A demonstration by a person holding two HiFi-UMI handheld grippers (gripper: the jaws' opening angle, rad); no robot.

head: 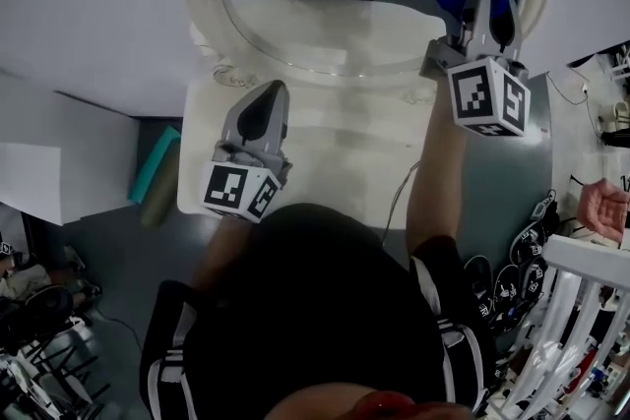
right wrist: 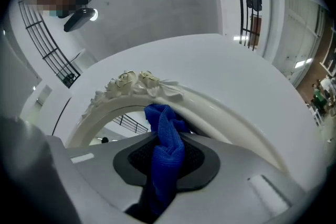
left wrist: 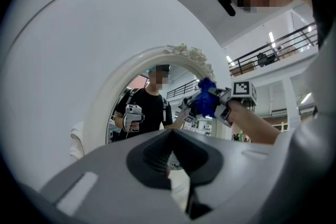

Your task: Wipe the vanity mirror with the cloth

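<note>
Pinching cloth [right wrist: 163, 123]: my right hand-held gripper [right wrist: 167, 162] clamps its soft, floppy middle
Left hand-held gripper [left wrist: 170, 157]: jaws together, empty
Mirror [head: 325, 25]: fragile

The cloth [right wrist: 167, 149] is showing deep blue, the mirror frame [right wrist: 131, 84] cream-white. The grey left gripper [head: 268, 98] and right gripper [head: 485, 0] are carrying black-and-white square markers. The shirt [head: 325, 310] is looking black.

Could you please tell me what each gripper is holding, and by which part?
The right gripper pinches the bunched blue cloth mid-length, an end poking forward. The left gripper is shut, empty.
</note>
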